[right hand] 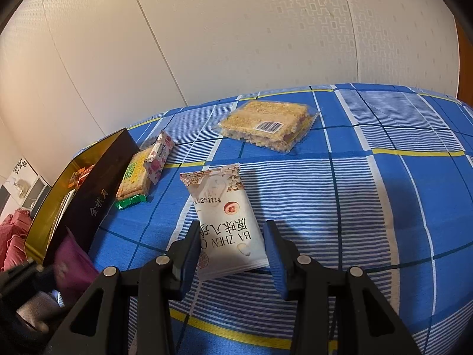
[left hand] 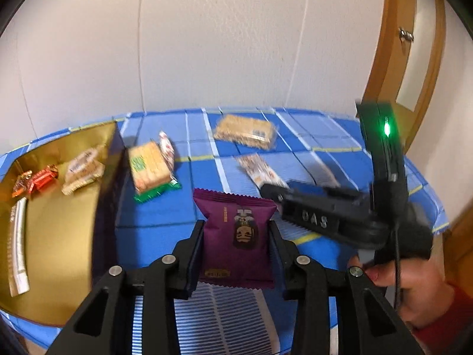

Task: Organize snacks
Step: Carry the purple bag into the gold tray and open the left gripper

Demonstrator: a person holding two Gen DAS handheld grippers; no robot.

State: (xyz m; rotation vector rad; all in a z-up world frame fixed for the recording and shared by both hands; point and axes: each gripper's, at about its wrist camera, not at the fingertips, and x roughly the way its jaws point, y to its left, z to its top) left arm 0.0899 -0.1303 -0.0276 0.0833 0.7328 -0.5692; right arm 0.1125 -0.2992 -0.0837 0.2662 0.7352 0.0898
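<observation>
Purple crinkle-edged foil snack packet (left hand: 238, 236) sits clamped by its two side edges between the fingers of the left gripper (left hand: 236, 247), held upright above the blue checked cloth of the worktop (left hand: 165, 216), probably so it can swing across into the gold-lined open box (left hand: 68, 236) just to its left. That box already holds a few wrapped sweets and a biscuit pack, with bare gold floor toward its near end, so there is room; its dark side wall (right hand: 97, 189) is the edge to clear. In the right wrist view, the right gripper (right hand: 233, 247) has its fingers narrowed around a white plastic pastry packet (right hand: 224, 222) lying flat on the cloth; whether the pads actually press it I cannot tell. Beyond lie a green-ended cracker pack (right hand: 134, 177) against the box and a clear-wrapped puffed-rice slab (right hand: 266, 125), well apart, leaving open cloth between.
</observation>
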